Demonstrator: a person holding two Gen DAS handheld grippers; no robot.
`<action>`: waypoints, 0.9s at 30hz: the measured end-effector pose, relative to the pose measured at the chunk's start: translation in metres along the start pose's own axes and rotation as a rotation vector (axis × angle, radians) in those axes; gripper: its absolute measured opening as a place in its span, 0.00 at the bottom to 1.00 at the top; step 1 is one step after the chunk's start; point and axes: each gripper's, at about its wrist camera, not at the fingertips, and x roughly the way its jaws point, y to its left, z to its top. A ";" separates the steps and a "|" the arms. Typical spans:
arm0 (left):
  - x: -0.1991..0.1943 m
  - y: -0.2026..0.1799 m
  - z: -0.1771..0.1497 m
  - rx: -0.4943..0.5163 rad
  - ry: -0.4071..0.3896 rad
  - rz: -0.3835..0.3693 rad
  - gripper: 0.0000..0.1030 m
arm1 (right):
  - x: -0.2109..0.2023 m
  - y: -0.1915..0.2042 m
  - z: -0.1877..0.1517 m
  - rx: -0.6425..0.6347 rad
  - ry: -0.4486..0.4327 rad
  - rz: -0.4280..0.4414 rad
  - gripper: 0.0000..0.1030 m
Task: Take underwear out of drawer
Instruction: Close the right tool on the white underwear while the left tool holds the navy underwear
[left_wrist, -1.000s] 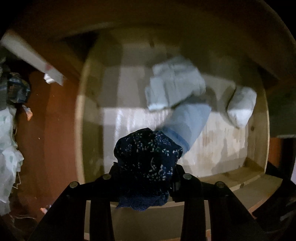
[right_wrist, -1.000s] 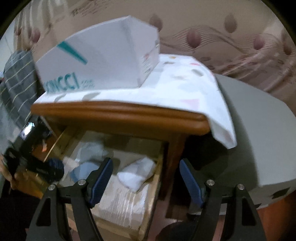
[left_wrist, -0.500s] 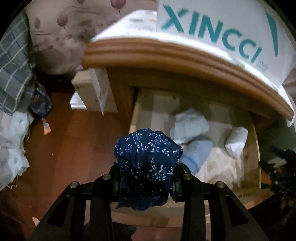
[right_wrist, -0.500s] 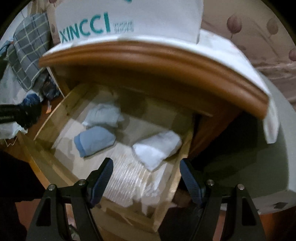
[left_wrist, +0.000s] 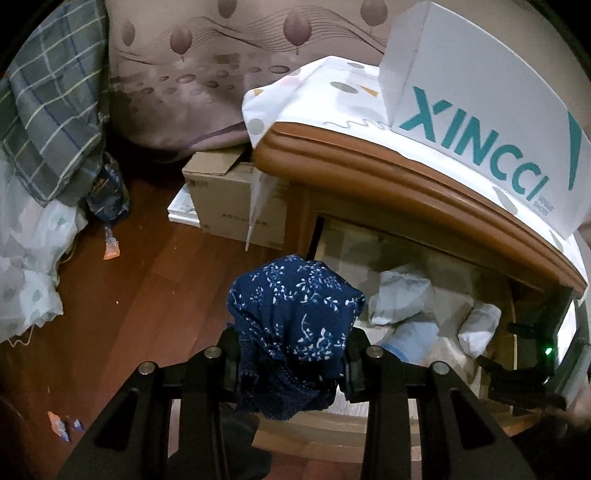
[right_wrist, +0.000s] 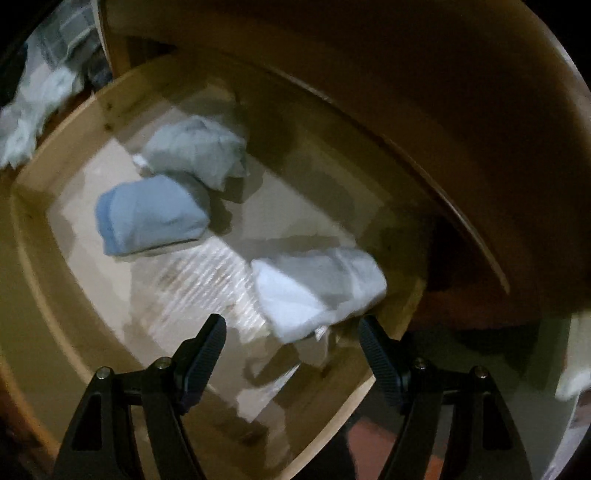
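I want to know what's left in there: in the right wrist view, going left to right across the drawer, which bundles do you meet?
Blue bundle → grey bundle → white bundle.

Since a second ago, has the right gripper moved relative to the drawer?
Yes. The right gripper has dropped toward the open drawer, which now fills its view, and hangs open by the white bundle.

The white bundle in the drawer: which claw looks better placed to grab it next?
Probably the right claw. It is open, empty and pointing down into the drawer, just short of the white bundle. The left claw is already clamped on the dark blue floral underwear, off to the drawer's side.
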 end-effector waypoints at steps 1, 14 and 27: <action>0.001 0.001 0.001 -0.001 0.000 0.004 0.32 | 0.004 0.004 0.002 -0.030 0.005 -0.016 0.74; 0.012 -0.001 -0.003 -0.003 0.048 0.000 0.32 | 0.049 0.002 0.015 -0.106 0.044 -0.063 0.75; 0.012 -0.001 -0.003 0.005 0.058 -0.008 0.32 | 0.061 -0.001 0.011 -0.108 0.043 -0.131 0.65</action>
